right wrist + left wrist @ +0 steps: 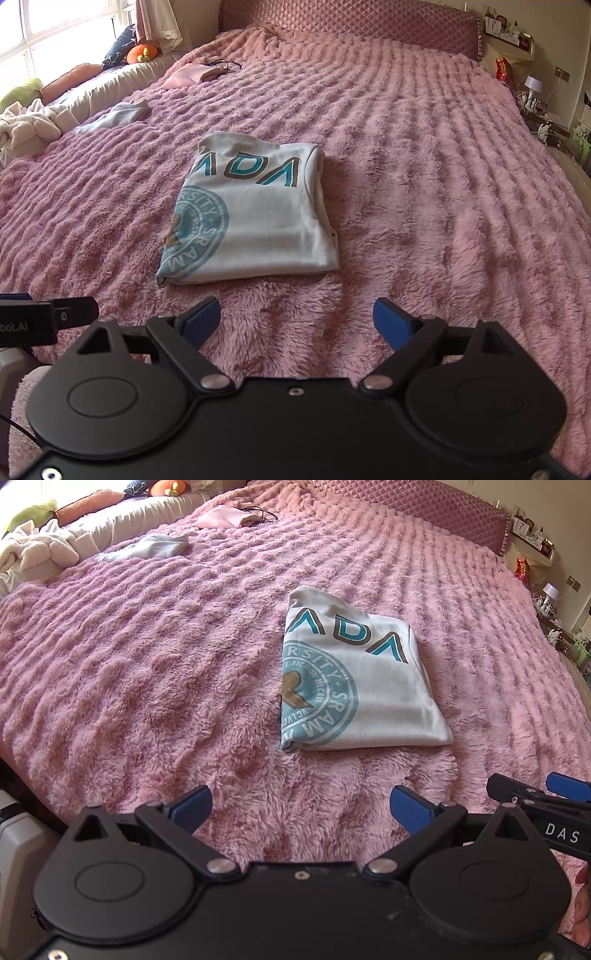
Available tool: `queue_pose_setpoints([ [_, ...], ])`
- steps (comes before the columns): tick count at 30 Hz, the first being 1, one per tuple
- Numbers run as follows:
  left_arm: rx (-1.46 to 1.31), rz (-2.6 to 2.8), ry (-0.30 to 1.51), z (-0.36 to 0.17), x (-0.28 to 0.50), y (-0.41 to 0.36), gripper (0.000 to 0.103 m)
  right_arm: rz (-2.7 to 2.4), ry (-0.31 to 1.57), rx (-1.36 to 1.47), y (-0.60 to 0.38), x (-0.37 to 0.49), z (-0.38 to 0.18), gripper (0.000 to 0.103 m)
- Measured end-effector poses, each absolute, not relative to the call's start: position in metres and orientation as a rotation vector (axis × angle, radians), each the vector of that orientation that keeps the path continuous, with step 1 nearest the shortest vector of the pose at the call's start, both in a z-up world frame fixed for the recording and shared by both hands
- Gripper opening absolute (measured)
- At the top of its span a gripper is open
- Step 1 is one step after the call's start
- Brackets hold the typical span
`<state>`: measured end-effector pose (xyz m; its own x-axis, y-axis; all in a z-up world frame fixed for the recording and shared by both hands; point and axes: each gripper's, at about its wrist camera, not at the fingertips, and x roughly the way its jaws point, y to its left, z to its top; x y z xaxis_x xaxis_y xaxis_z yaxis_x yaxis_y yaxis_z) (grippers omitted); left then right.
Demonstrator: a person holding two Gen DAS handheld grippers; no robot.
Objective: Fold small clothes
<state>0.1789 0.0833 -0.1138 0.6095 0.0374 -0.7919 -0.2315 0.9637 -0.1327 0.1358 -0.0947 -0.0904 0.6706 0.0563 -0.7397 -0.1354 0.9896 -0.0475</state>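
Note:
A white T-shirt (364, 686) with teal lettering and a round teal print lies folded into a compact rectangle on the pink fuzzy bedspread (147, 664). It also shows in the right wrist view (255, 218). My left gripper (301, 805) is open and empty, held above the bedspread a short way in front of the shirt's near edge. My right gripper (297, 319) is open and empty too, just short of the shirt's near right corner. The right gripper's tip shows at the left wrist view's right edge (535, 797).
A light blue garment (147, 548) and a pink garment (221, 518) lie far back on the bed. A pile of white clothes (33, 554) and plush toys sit on the window bench at left. A padded headboard (351, 22) and a cluttered nightstand (532, 92) stand at the far right.

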Motion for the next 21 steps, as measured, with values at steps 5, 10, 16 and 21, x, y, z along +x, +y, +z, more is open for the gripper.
queue_pose_setpoints([
  [5,-0.233,0.16,0.909,-0.1141,0.1788,0.0843,0.103,0.108,0.832,-0.103,-0.0942,0.1357,-0.0901,0.09],
  [10,-0.233,0.168,0.908,-0.1132,0.1785,0.0845,0.103,0.111,0.832,-0.106,-0.0928,0.1349,-0.0899,0.09],
  [16,-0.227,0.173,0.91,-0.1128,0.1778,0.0842,0.103,0.111,0.831,-0.108,-0.0901,0.1332,-0.0894,0.09],
  [21,-0.227,0.172,0.911,-0.1125,0.1769,0.0837,0.103,0.111,0.832,-0.108,-0.0908,0.1335,-0.0892,0.09],
])
